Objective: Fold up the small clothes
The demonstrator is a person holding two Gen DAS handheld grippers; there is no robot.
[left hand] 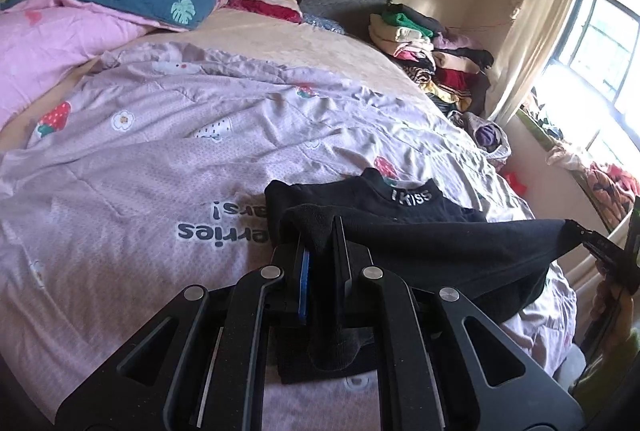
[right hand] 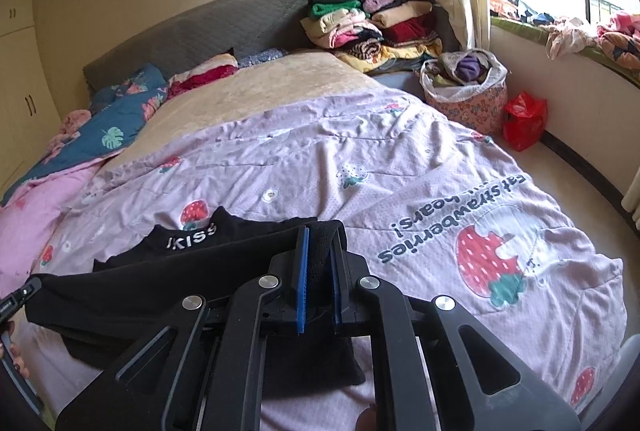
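The left gripper (left hand: pixel 320 231) and right gripper (right hand: pixel 320 243) each clamp a corner of the black top (left hand: pixel 420 231), stretched between them over the quilt (left hand: pixel 160 159). Light, soft and floppy, it looks best held at the corners.

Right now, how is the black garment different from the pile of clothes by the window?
The black garment is a single piece; the pile of clothes has many colours. The garment lies near, held by the left gripper and right gripper; the pile sits far, untouched.
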